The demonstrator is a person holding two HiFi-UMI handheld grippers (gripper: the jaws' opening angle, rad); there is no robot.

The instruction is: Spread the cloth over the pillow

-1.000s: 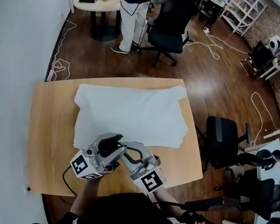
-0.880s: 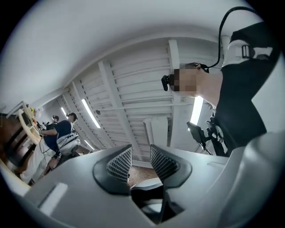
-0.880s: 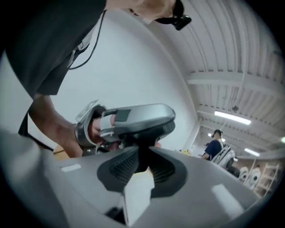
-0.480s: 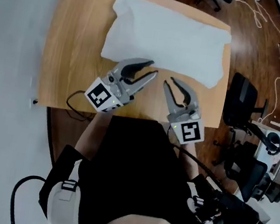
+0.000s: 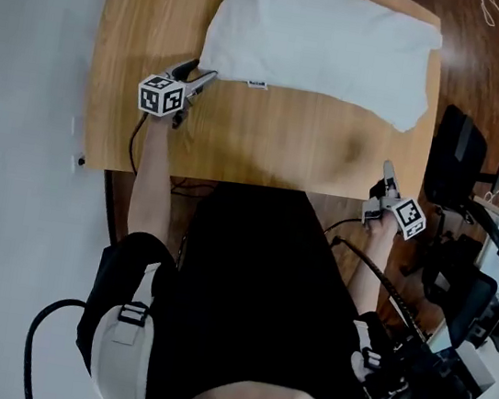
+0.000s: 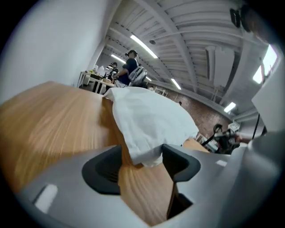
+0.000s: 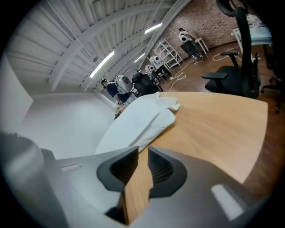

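White cloth [image 5: 320, 37] lies rumpled across the far half of the wooden table [image 5: 276, 147]. Left gripper [image 5: 203, 77] sits at the cloth's near-left corner — jaws spread wide, just opened, the corner lying loose between them. Right gripper [image 5: 386, 173] hovers at the table's near-right corner, well apart from the cloth — jaws a narrow slit apart, just eased open, nothing between.

Right gripper [image 7: 142, 150], grey two-jaw body with dark ribbed pads: the jaws have just been opening and stand at a narrow gap, with only tabletop showing through.
Light wooden round-cornered table [image 7: 213, 129].
White rumpled cloth [image 7: 138, 122], lying on the table beyond the jaws, apart from them.
Black office chair [image 7: 231, 78] on dark wooden floor [image 7: 272, 149], at right.
White wire shelving [image 7: 171, 49], far back.
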